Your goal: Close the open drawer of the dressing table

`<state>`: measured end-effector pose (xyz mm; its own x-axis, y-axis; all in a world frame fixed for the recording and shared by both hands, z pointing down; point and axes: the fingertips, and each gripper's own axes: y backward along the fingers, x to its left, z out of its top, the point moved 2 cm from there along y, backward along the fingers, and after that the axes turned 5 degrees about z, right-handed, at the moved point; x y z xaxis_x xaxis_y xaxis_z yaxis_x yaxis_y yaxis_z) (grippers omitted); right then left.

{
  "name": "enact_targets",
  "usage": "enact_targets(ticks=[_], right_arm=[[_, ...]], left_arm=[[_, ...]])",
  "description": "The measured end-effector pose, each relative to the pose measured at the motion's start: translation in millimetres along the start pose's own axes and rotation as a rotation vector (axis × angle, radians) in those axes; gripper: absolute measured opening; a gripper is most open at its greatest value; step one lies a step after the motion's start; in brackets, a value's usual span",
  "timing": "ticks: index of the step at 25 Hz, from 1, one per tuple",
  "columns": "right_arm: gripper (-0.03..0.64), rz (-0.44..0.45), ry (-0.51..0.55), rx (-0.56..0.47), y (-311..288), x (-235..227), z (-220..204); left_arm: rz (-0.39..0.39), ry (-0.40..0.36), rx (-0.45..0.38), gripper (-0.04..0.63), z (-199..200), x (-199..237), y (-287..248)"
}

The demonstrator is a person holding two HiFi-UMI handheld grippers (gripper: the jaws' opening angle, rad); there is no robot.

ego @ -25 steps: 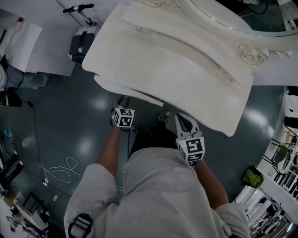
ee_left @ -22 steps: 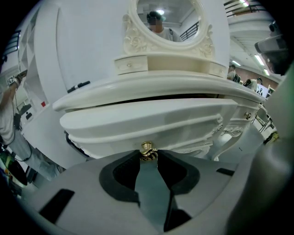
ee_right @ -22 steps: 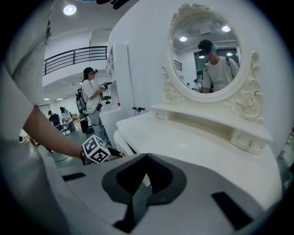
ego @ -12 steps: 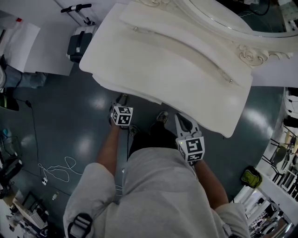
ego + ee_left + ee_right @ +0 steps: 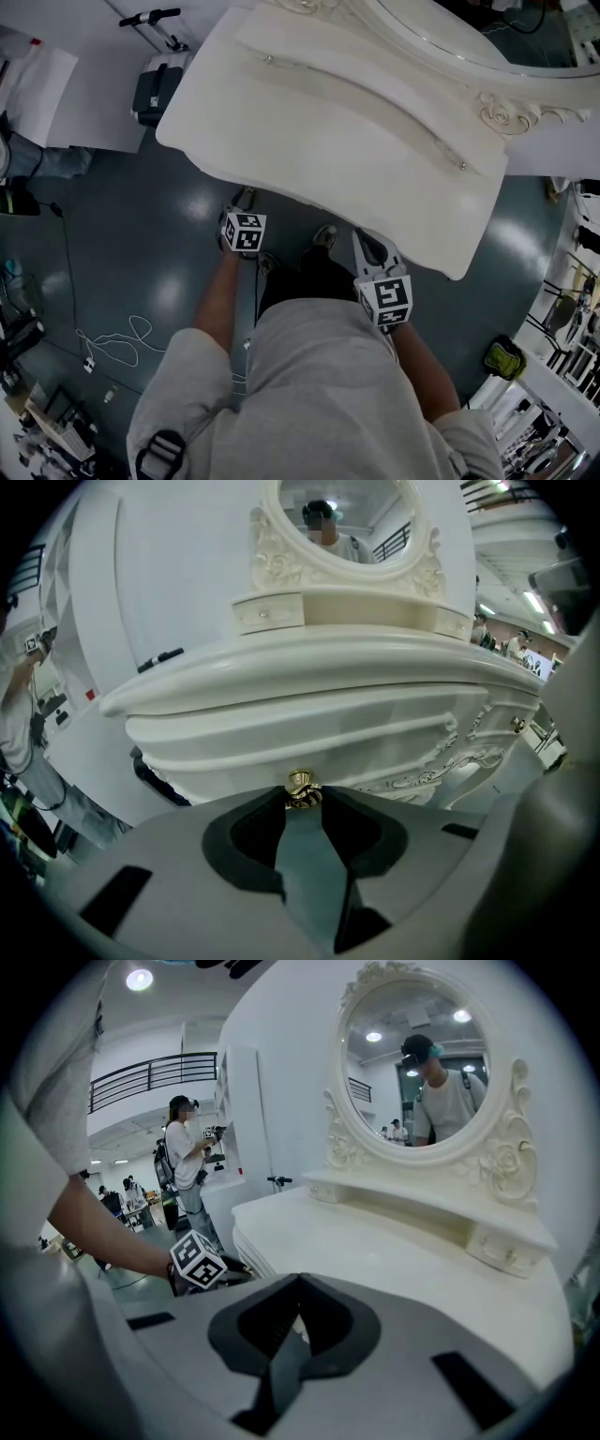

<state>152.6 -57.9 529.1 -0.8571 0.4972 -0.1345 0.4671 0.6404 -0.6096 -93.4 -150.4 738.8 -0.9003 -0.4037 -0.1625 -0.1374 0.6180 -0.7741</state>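
The white dressing table [image 5: 356, 122] fills the top of the head view. In the left gripper view its curved drawer front [image 5: 281, 733] stands just ahead, under the tabletop lip. My left gripper [image 5: 247, 199] [image 5: 303, 803] reaches under the table's front edge, and its tips are shut on the drawer's small gold knob [image 5: 300, 783]. In the head view the drawer is hidden beneath the tabletop. My right gripper [image 5: 367, 236] [image 5: 300, 1281] hangs shut and holds nothing, just off the table's front edge to the right of the left one.
An oval mirror [image 5: 412, 1054] with small upper drawers [image 5: 267, 614] tops the table. A dark suitcase [image 5: 155, 89] stands on the floor at the table's left. A white cable [image 5: 122, 342] lies on the dark floor. People [image 5: 187, 1147] stand further back.
The strip of drawer that stuck out below the tabletop's front edge has slid out of sight under it. Both grippers have hardly moved.
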Motion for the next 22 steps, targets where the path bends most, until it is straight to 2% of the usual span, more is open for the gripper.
enact_targets(ticks=[22], right_arm=[[0.015, -0.003, 0.007, 0.01, 3.1, -8.0, -2.5]], left_arm=[[0.015, 0.01, -0.018, 0.126, 15.2, -1.6, -10.8]])
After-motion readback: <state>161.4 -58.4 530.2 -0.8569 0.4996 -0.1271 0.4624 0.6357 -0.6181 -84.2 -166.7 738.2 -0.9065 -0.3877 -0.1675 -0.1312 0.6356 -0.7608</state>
